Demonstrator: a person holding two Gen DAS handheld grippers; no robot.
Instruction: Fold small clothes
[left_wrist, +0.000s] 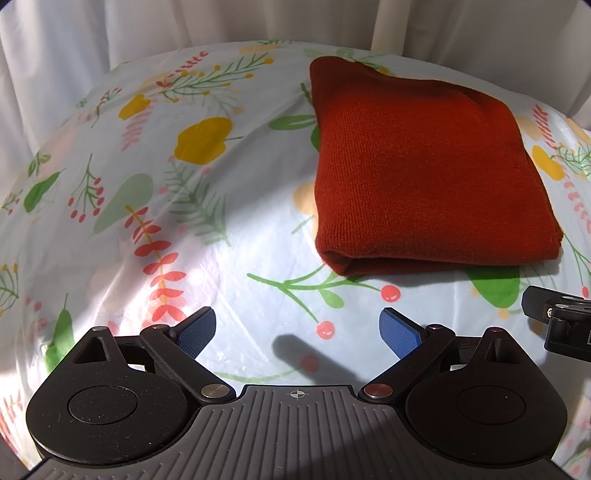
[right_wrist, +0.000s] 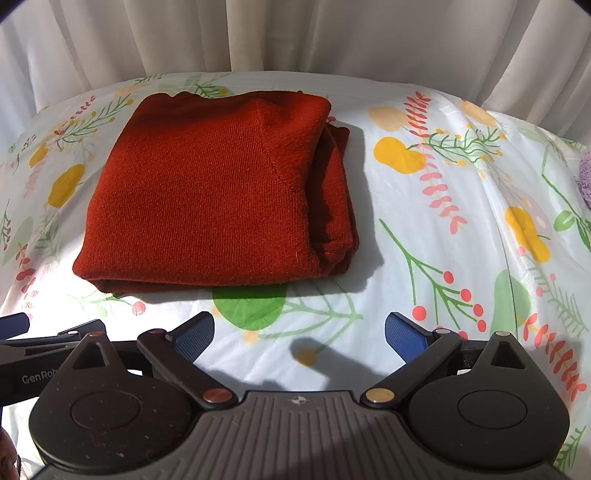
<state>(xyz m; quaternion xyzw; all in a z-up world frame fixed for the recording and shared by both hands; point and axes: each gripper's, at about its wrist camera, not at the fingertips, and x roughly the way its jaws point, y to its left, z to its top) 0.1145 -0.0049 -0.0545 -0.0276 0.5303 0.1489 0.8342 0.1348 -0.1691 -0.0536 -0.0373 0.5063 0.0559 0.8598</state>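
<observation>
White curtains (right_wrist: 295, 33) hang behind a tabletop under a glossy floral cloth (left_wrist: 184, 258), sunlit and likely slippery. On it, towards the back, lies a rust-red knitted sweater (right_wrist: 207, 192), folded into a thick square. It looks soft, light and floppy. Its loose layers on the right side seem the best place to pinch. Left tongs (left_wrist: 297, 328) and right tongs (right_wrist: 299, 332) hover just before it, both spread wide and empty.

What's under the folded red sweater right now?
The rust-red knit sweater lies on the floral tablecloth, with its own folded layers showing at its right edge. Anything beneath its middle is covered.
</observation>
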